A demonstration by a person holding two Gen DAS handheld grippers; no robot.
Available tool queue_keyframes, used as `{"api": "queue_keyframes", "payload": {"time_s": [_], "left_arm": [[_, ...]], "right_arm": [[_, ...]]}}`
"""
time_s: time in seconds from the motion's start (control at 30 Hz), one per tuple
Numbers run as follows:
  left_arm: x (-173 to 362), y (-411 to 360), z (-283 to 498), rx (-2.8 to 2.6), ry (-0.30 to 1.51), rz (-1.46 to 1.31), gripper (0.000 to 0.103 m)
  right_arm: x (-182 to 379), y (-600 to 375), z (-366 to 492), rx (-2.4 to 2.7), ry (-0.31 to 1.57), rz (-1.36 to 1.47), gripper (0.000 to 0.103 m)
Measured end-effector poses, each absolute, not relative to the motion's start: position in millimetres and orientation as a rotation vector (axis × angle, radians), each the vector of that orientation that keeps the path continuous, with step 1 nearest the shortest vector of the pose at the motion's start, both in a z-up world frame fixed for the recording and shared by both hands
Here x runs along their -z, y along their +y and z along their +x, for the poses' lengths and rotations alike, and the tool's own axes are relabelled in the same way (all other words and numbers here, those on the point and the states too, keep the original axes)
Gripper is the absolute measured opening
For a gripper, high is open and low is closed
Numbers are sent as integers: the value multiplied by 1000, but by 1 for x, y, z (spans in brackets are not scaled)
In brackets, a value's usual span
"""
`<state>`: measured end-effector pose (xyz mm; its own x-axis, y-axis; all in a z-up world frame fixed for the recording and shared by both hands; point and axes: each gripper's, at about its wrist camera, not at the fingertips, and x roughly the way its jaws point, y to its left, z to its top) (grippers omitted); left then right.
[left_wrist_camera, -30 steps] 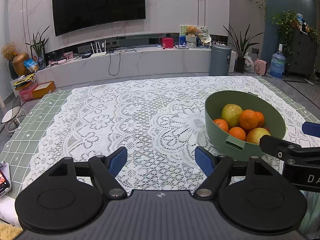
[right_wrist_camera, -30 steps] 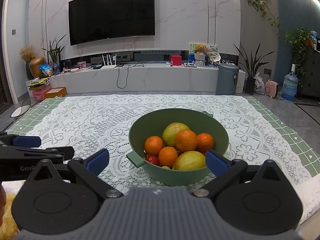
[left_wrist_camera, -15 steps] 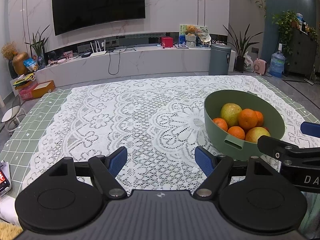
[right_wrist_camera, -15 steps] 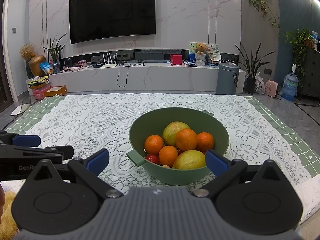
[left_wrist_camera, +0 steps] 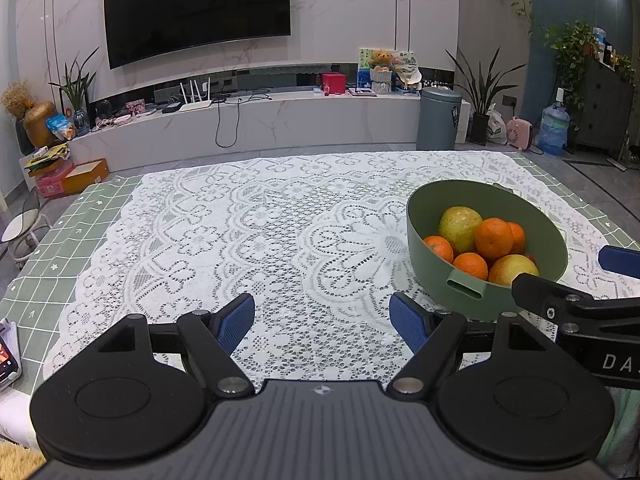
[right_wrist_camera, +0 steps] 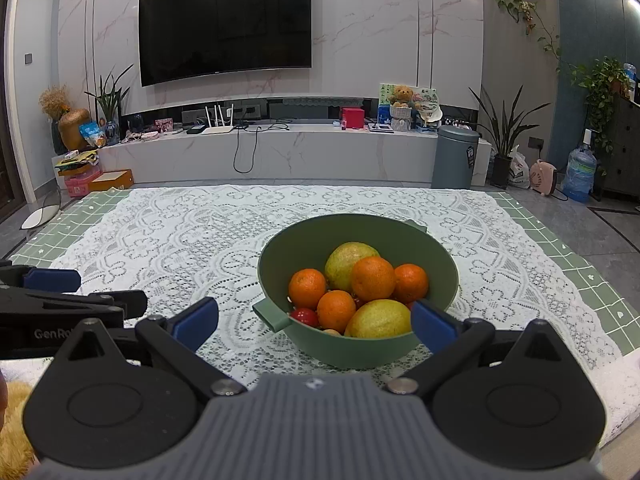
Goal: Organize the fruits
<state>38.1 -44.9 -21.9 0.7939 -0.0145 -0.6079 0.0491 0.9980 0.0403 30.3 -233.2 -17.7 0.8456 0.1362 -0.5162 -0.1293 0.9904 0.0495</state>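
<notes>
1. We hold the right gripper [right_wrist_camera: 314,322] low over the lace cloth [right_wrist_camera: 208,240], its fingers spread wide and empty, with the green bowl [right_wrist_camera: 444,264] of fruit straight ahead and just beyond the tips.
2. The left gripper [left_wrist_camera: 322,318] is also spread and empty, over bare lace, with the bowl off to its right.
3. All the fruit we can see sits inside the bowl: several oranges [right_wrist_camera: 373,278], two larger yellow-green fruits [right_wrist_camera: 380,319], and a small red fruit [right_wrist_camera: 304,316] by the near wall.
4. We judge the oranges firm, light and round, so they may roll. A grip across the widest part of the top orange looks safest.
5. The yellow-green fruits look heavier and smoother, and likely need nearly the full spread.
6. The small red fruit looks soft. We would pinch it gently.
7. The bowl seems stiff, with a tab handle [right_wrist_camera: 272,315] for holding.
8. The near wall hides the lower fruit, a pale piece at the bottom is unclear, and we see no place to sort the fruit into.
</notes>
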Motion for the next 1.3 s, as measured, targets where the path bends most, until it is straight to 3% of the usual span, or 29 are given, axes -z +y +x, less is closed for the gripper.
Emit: {"api": "queue_keyframes", "payload": {"time_s": [1.3], "left_arm": [[19,-47,36,32,656,55,90]], "right_arm": [[21,-235,31,-135,554,3,99]]}}
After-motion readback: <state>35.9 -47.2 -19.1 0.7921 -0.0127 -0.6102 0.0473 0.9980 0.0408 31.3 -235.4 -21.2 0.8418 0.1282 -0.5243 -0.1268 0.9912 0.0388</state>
